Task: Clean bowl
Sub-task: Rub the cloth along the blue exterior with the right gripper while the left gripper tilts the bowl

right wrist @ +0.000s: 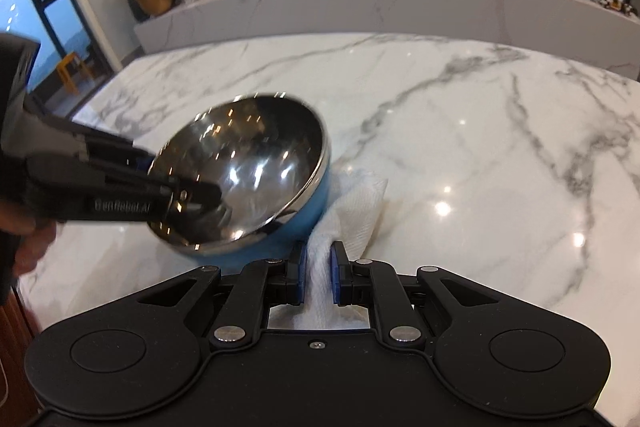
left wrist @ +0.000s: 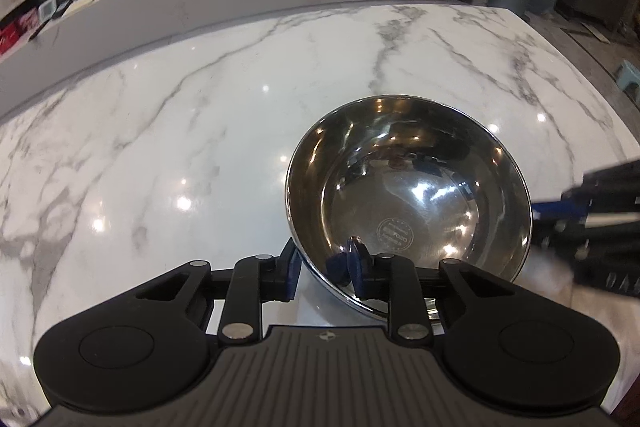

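While the left gripper [left wrist: 322, 267] straddles the tilted bowl [left wrist: 408, 195] rim, the right gripper [right wrist: 318, 273] pinches a cloth [right wrist: 356, 203] beside it; marble table [left wrist: 180, 131] lies bare beyond.

**Inspector:** State the bowl's finish.

**Me:** My bowl [right wrist: 248, 167] is mirror-bright steel inside, sky blue outside. A round stamped mark sits on its floor, legible only in part.

**Inspector:** The table?

**Me:** The table [left wrist: 200, 107] is glossy white marble with grey veins running across it, dotted with bright lamp reflections.

**Inspector:** Your tongs?

**Me:** My left gripper [left wrist: 322, 265] and right gripper [right wrist: 318, 275] are matt black with dark blue pads [right wrist: 335, 279] and silver pivot pins.

**Inspector:** The cloth?

**Me:** The cloth [right wrist: 352, 203] is plain white, faintly ribbed.
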`<state>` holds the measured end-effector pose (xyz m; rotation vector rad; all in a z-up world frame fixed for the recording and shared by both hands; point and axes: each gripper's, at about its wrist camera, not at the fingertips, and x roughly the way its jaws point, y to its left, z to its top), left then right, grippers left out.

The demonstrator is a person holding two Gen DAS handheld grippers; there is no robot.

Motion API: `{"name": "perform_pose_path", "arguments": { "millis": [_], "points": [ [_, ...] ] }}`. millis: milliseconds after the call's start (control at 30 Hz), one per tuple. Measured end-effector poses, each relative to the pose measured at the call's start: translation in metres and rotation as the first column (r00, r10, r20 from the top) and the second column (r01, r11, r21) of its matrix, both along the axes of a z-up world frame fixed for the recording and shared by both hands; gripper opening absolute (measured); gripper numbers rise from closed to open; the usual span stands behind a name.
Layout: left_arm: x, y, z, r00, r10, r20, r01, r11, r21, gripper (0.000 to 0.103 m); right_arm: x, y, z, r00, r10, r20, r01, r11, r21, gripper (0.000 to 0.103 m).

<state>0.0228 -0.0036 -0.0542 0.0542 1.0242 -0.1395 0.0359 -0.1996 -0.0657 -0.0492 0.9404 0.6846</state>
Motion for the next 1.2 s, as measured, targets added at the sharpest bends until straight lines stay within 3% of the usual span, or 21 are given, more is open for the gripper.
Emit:
{"name": "perform_pose_path", "arguments": {
  "millis": [67,233,367,533,700,867,933,1067,1200],
  "points": [
    [0.001,0.004,-0.002,0.999,0.034,-0.034,-0.035,0.999,-0.027,0.045,-0.001,0.003,-0.002,1.000,0.010,-0.007,-0.010,1.000,-0.009,0.011],
    [0.003,0.010,-0.004,0.996,0.051,-0.070,-0.057,0.995,-0.085,0.044,-0.003,0.002,-0.002,1.000,0.007,-0.011,-0.007,1.000,-0.010,0.011],
    [0.003,0.010,-0.003,0.997,0.038,-0.064,-0.044,0.994,-0.096,0.030,-0.002,-0.001,0.001,1.000,-0.002,0.000,0.002,1.000,-0.004,0.011],
    [0.003,0.012,-0.001,0.998,0.042,-0.043,-0.045,0.995,-0.090,0.022,0.001,-0.013,0.008,0.999,-0.044,0.017,0.044,0.998,0.034,0.011],
    [0.004,0.014,0.003,0.998,0.067,-0.011,-0.067,0.996,-0.061,0.015,0.002,-0.030,0.020,0.995,-0.094,0.044,0.086,0.985,0.150,0.011],
    [0.005,0.014,0.003,0.997,0.081,-0.003,-0.081,0.995,-0.052,0.015,0.003,-0.035,0.023,0.995,-0.090,0.038,0.081,0.978,0.193,0.011],
    [0.005,0.014,0.003,0.996,0.086,-0.007,-0.086,0.995,-0.058,0.015,0.004,-0.033,0.022,0.997,-0.078,0.026,0.072,0.980,0.183,0.011],
    [0.005,0.013,0.001,0.996,0.083,-0.031,-0.085,0.993,-0.085,0.026,0.003,-0.026,0.017,0.999,-0.047,-0.006,0.047,0.988,0.147,0.011],
    [0.004,0.012,0.000,0.996,0.076,-0.041,-0.079,0.993,-0.083,0.027,0.001,-0.017,0.009,0.999,-0.009,-0.045,0.013,0.995,0.102,0.011]
  ]
}}
